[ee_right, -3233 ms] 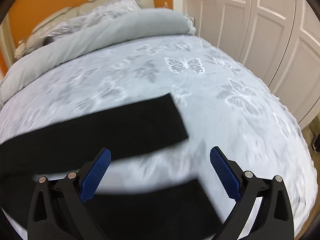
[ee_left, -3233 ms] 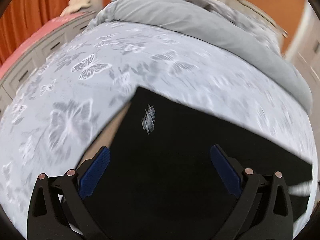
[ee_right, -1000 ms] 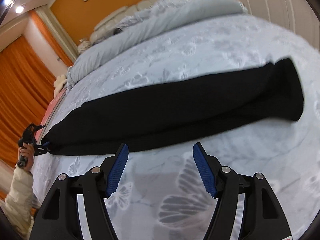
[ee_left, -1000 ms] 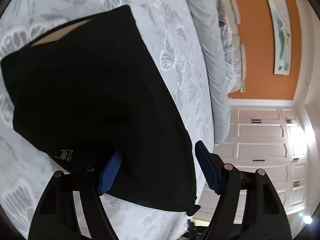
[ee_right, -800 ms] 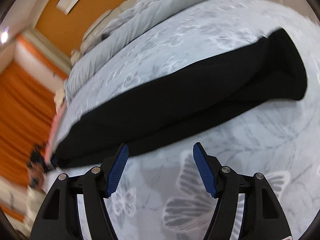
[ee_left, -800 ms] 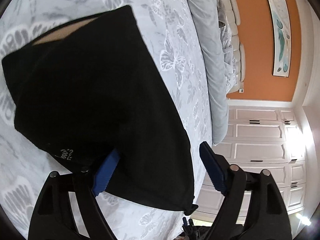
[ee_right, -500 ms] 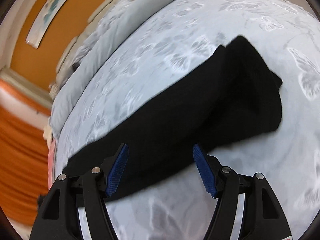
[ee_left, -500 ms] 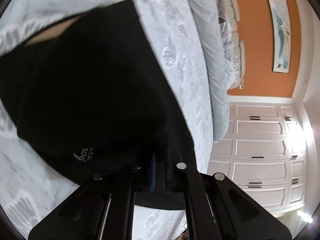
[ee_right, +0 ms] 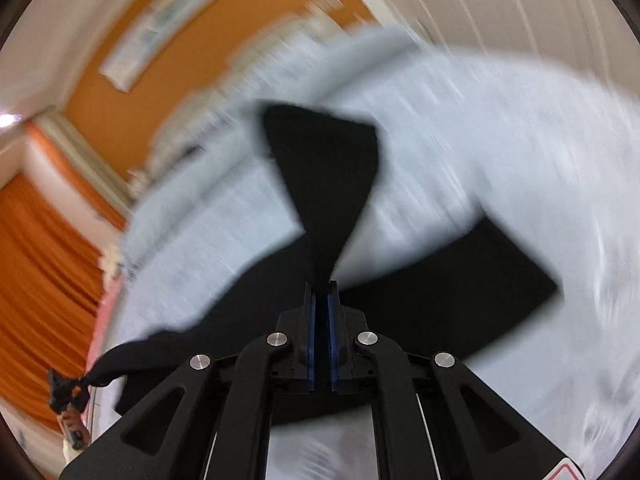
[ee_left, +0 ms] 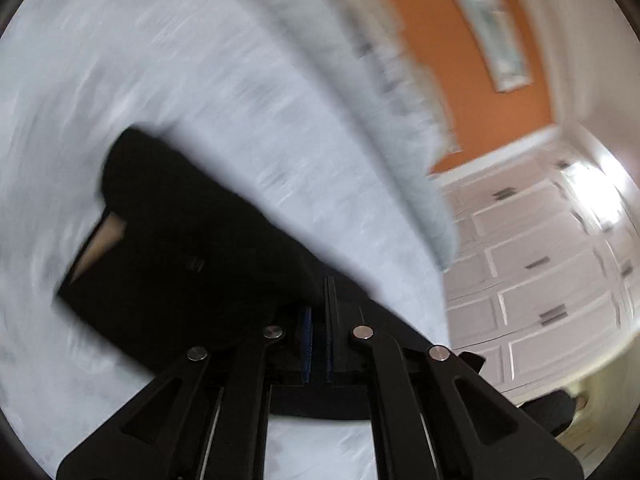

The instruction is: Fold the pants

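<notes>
**Both claws closed on the black pants, cloth lifted for a fold**

Nearest, left claw (ee_left: 317, 344) pinched fully shut on the waist end of the pants (ee_left: 180, 248), probably to keep that end under control. Right claw (ee_right: 322, 336) also closed tight, gripping a leg end that rises from it in a twisted fan. Likely held so in order to carry one end over toward the other. Beyond, rest of the pants draped over the bed (ee_right: 520, 152). Long axis lying across the bed, from waist toward the leg ends. Farther, orange wall (ee_right: 120, 112), all blurred.
</notes>
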A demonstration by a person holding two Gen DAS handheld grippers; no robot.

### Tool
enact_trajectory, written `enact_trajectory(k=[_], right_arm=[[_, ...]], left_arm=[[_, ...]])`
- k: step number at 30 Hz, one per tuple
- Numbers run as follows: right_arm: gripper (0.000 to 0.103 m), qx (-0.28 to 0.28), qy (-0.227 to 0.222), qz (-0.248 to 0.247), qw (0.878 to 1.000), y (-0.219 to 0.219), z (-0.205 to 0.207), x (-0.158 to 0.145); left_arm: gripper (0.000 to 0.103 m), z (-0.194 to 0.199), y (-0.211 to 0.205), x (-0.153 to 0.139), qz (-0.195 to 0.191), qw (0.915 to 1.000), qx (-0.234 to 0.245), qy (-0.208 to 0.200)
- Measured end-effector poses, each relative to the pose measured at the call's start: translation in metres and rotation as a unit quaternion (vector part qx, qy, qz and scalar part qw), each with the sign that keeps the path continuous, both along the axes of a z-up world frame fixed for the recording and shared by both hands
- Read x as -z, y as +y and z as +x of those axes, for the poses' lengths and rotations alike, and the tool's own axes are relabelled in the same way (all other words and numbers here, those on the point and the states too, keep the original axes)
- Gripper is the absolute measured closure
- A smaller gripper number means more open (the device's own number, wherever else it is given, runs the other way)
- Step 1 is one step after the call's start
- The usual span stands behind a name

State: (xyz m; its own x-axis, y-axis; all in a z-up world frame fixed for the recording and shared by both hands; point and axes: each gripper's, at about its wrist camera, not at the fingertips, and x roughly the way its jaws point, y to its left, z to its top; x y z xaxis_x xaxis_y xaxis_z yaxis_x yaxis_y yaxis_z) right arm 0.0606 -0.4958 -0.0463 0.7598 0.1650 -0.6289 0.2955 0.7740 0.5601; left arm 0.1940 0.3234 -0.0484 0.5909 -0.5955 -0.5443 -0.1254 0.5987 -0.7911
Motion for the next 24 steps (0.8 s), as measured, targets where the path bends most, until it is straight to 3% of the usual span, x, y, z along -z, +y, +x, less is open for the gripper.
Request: enact_trajectory(k=[3, 5, 8, 9, 10, 12, 14, 16, 18, 20, 21, 22, 23, 24], right_arm=[[0.098, 0.010, 0.059, 0.014, 0.998, -0.003, -0.010, 0.059], [0.098, 0.015, 0.039, 0.032, 0.999, -0.005, -0.021, 0.064], [0.075, 0.021, 0.036, 0.042, 0.998, -0.010, -0.023, 0.055], [0.054, 0.021, 0.034, 0.036, 0.999, -0.010, -0.023, 0.050], [0.041, 0.023, 0.032, 0.031, 0.999, -0.008, -0.023, 0.046], [0.037, 0.030, 0.028, 0.019, 0.999, -0.006, -0.020, 0.040], [0.037, 0.033, 0.025, 0.020, 0.999, -0.006, -0.013, 0.037], [0.037, 0.051, 0.026, 0.022, 0.998, -0.008, -0.007, 0.037], [0.039, 0.067, 0.032, 0.015, 0.997, -0.011, 0.002, 0.039], [0.082, 0.064, 0.036, 0.007, 0.997, -0.012, 0.014, 0.039], [0.101, 0.057, 0.041, 0.011, 0.997, -0.012, 0.018, 0.038], [0.102, 0.061, 0.032, 0.013, 0.998, -0.011, 0.018, 0.032], [0.102, 0.061, 0.016, 0.012, 0.998, -0.009, 0.015, 0.025], [0.102, 0.061, -0.013, 0.007, 0.998, -0.007, 0.006, 0.011]], left_arm=[[0.099, -0.017, -0.001, 0.066, 0.008, 0.9980, 0.007, 0.062], [0.096, -0.023, 0.001, 0.080, -0.022, 0.9985, -0.003, 0.049], [0.088, -0.032, 0.009, 0.078, -0.044, 0.9982, -0.020, 0.035], [0.081, -0.033, 0.011, 0.073, -0.038, 0.9986, -0.023, 0.029], [0.064, -0.031, 0.014, 0.064, -0.035, 0.9988, -0.026, 0.023], [0.036, -0.035, 0.026, 0.060, -0.061, 0.9972, -0.042, -0.003], [0.028, -0.040, 0.033, 0.058, -0.079, 0.9945, -0.067, -0.015], [0.018, -0.041, 0.041, 0.052, -0.072, 0.9923, -0.097, -0.026], [0.018, -0.033, 0.048, 0.054, -0.062, 0.9922, -0.107, -0.013], [0.023, -0.020, 0.052, 0.053, -0.071, 0.9918, -0.106, -0.001], [0.037, -0.017, 0.055, 0.051, -0.069, 0.9924, -0.102, 0.002], [0.062, -0.012, 0.051, 0.047, -0.062, 0.9937, -0.093, 0.004], [0.074, -0.008, 0.043, 0.043, -0.053, 0.9953, -0.081, 0.003], [0.093, -0.005, 0.039, 0.035, -0.031, 0.9968, -0.074, 0.002]])
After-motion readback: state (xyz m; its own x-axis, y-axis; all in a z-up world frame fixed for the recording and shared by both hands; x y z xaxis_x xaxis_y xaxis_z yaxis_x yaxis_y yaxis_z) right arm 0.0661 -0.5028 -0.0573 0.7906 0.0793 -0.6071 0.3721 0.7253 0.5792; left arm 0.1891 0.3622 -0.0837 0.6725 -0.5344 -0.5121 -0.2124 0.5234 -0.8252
